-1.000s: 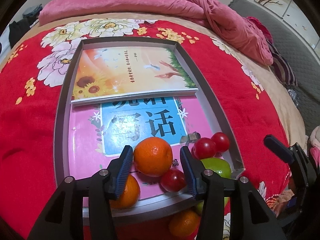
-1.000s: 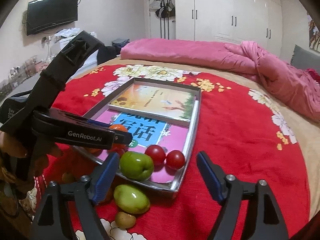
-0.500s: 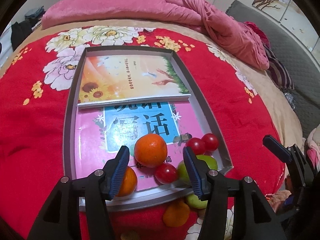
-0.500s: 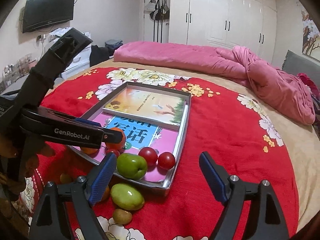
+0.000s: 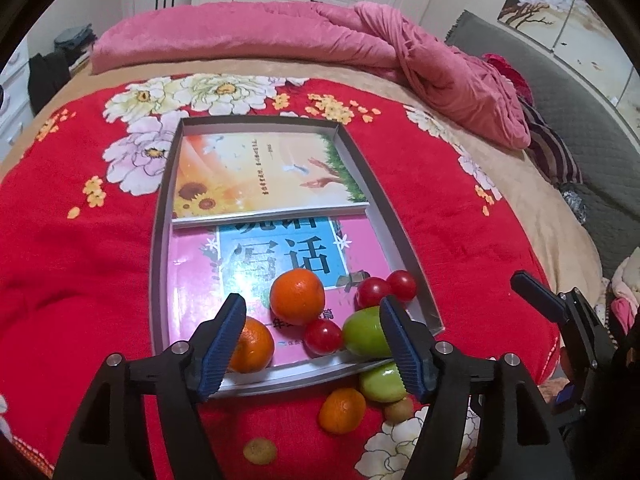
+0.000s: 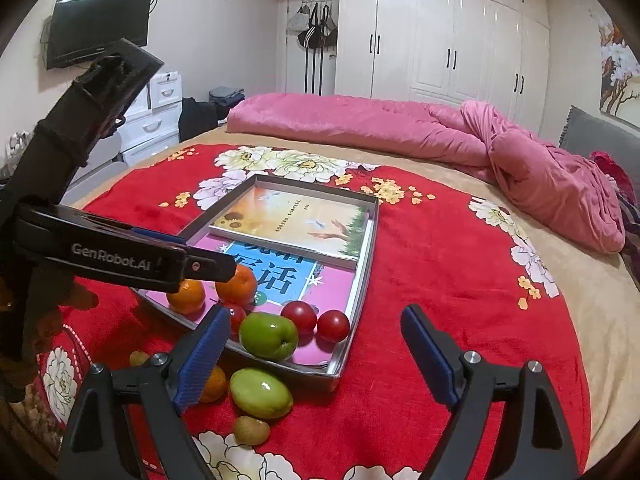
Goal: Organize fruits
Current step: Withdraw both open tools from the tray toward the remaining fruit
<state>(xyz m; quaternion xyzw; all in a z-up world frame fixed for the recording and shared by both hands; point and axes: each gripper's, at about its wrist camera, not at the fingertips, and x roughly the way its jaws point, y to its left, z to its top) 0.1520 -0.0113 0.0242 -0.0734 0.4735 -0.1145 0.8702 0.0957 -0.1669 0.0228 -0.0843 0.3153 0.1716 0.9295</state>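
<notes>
A silver tray (image 5: pixel 158 264) on the red flowered blanket holds two books and fruit. Resting on the pink book are an orange (image 5: pixel 297 296), a second orange (image 5: pixel 252 344), three cherry tomatoes (image 5: pixel 323 336) and a green fruit (image 5: pixel 366 332). My left gripper (image 5: pixel 312 312) hovers over the tray's near end, its jaws opening, with no fruit touched by the pads. Outside the tray lie another green fruit (image 6: pixel 261 393), an orange (image 5: pixel 342 410) and small brown fruits (image 6: pixel 251 430). My right gripper (image 6: pixel 316 320) stands open above the tray's near corner, holding nothing.
A sunflower-cover book (image 5: pixel 260 176) fills the tray's far half. A pink quilt (image 6: pixel 400 128) is bunched along the far side of the bed. White wardrobes (image 6: pixel 440 48) and a wall television (image 6: pixel 100 24) stand behind. A grey sofa (image 5: pixel 580 112) is at the right.
My left gripper's jaws have spread away from the orange and the gripper has risen and drawn back; the orange stays on the pink book. The right gripper has hardly moved.
</notes>
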